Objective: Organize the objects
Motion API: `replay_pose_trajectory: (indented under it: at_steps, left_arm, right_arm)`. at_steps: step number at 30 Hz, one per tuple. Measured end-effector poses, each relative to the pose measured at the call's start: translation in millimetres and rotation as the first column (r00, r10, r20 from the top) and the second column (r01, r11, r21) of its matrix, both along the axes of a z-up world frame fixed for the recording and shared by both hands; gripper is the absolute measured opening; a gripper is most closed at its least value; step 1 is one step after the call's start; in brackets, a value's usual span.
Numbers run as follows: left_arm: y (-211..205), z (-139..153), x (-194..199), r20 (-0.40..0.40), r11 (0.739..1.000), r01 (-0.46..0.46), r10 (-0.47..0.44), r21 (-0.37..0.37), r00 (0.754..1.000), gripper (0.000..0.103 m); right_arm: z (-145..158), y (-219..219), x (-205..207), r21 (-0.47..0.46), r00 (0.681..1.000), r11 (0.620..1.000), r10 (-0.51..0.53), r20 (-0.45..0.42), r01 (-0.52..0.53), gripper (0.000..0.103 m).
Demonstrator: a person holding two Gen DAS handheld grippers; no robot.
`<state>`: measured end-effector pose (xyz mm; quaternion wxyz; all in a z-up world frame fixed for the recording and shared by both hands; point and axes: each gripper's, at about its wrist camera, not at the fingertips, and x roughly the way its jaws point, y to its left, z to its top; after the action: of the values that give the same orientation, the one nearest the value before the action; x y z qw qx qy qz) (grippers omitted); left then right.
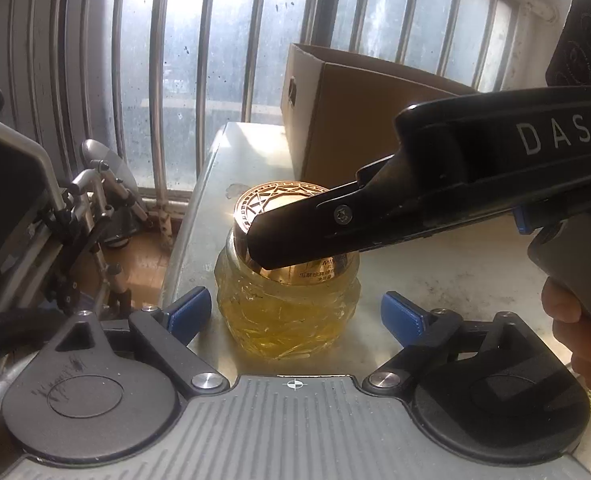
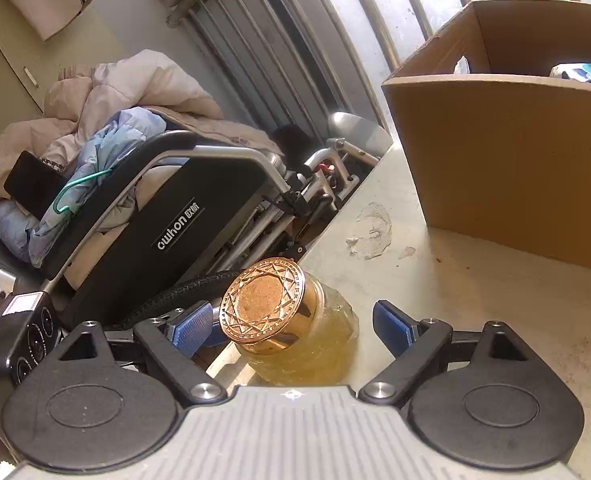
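Note:
A glass jar (image 1: pixel 287 312) of yellow liquid with a patterned gold lid (image 1: pixel 279 200) stands on a pale table near its left edge. My left gripper (image 1: pixel 295 316) is open, its blue pads on either side of the jar's body and apart from it. My right gripper (image 2: pixel 295 328) is open around the jar's lid (image 2: pixel 261 300), pads apart from it. In the left wrist view the right gripper's black finger (image 1: pixel 315 232) reaches in from the right across the lid.
An open cardboard box (image 2: pixel 507 152) stands behind the jar on the table (image 2: pixel 475 300), with a teal-and-white item (image 2: pixel 587 72) inside. A folded wheelchair (image 2: pixel 167 216) piled with clothes stands left of the table. A barred window (image 1: pixel 215 60) is behind.

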<state>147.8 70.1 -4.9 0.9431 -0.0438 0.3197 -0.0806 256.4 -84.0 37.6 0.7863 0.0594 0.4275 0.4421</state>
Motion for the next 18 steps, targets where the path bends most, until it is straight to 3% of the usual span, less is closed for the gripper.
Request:
replay_pose_trajectory:
  at_steps: [2, 8, 18]
  left_arm:
    - [-6.6, 0.8, -0.1, 0.0, 1.0, 0.0, 0.0, 0.024, 1.0, 0.091]
    - [-18.9, 4.2, 4.2, -0.013, 0.999, 0.033, -0.032, 0.008, 0.999, 0.091]
    - [-62.2, 5.2, 23.2, -0.032, 0.983, 0.18, -0.182, -0.04, 0.983, 0.089]
  right_arm:
    - [-1.9, 1.1, 2.0, 0.007, 1.0, 1.0, 0.015, -0.015, -0.015, 0.08]
    - [-1.4, -15.2, 5.3, 0.005, 1.0, 1.0, -0.014, -0.016, 0.014, 0.08]
    - [-2.3, -76.9, 8.0, 0.004, 0.985, 0.986, -0.168, -0.029, 0.168, 0.08]
